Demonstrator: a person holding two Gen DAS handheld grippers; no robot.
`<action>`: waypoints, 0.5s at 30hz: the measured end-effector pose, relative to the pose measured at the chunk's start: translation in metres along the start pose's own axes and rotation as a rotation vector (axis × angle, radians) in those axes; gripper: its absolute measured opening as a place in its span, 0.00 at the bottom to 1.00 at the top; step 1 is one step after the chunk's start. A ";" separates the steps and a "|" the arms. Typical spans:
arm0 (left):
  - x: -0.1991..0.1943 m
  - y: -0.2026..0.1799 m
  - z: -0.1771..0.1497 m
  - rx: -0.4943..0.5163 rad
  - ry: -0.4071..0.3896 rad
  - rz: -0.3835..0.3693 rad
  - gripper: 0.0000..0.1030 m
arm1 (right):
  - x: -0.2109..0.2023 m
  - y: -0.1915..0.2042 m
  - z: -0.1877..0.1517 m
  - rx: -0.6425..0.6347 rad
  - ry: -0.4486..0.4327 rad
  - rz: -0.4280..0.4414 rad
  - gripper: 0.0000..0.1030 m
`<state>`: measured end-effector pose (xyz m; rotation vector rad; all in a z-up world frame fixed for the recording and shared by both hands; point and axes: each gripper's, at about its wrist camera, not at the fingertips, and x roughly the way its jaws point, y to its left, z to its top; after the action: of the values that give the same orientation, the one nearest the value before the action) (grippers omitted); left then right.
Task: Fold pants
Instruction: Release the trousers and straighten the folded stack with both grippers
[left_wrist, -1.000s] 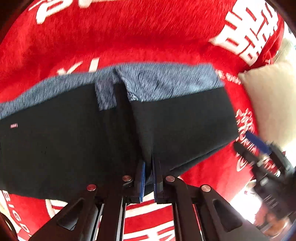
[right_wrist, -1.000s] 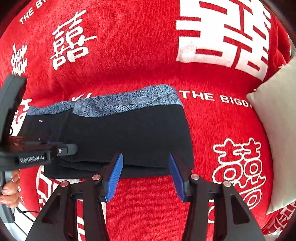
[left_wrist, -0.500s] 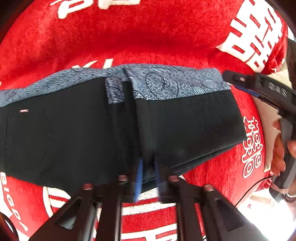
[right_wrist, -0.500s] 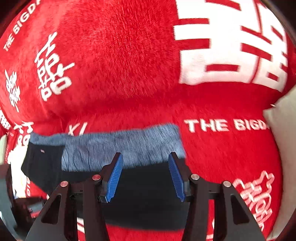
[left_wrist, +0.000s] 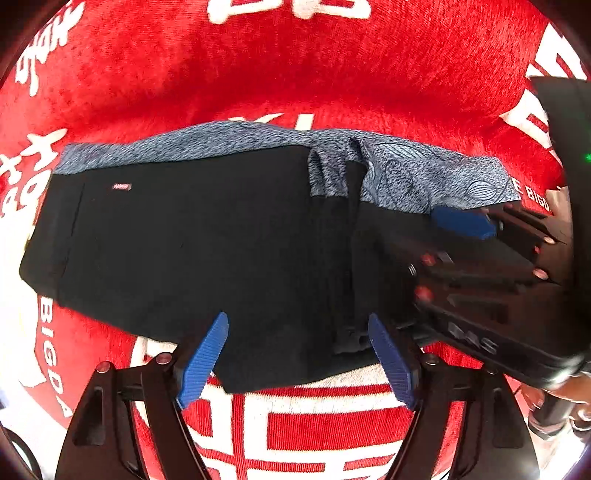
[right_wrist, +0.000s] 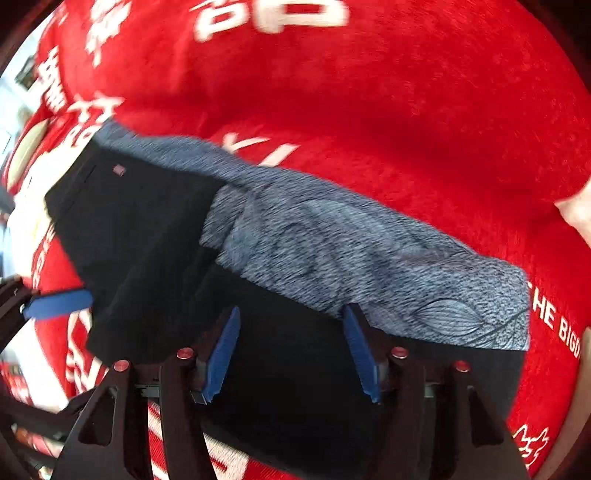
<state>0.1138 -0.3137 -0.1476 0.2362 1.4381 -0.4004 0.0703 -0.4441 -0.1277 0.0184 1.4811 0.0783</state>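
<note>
Red blanket (left_wrist: 332, 74) – white lettering – under black pants (left_wrist: 192, 251).

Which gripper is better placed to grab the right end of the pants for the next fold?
Right. The right gripper, jaws open, hangs over the pants by that folded end. The left gripper, jaws just opened with nothing pinched, sits at the near edge, mid-length.

Red blanket (right_wrist: 424, 110): "HE BIGD", "BIGDA" printed white.
</note>
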 end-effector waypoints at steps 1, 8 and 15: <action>-0.002 0.002 -0.002 -0.008 0.002 0.003 0.77 | -0.003 -0.001 -0.003 0.012 0.004 0.047 0.61; -0.020 0.005 -0.005 -0.055 -0.018 0.022 0.77 | -0.048 -0.052 -0.027 0.251 -0.087 0.102 0.61; -0.016 -0.045 0.039 0.002 -0.116 -0.109 0.77 | -0.065 -0.134 -0.047 0.503 -0.118 0.058 0.26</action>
<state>0.1293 -0.3678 -0.1229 0.1341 1.3400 -0.4970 0.0233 -0.5840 -0.0753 0.4656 1.3497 -0.2467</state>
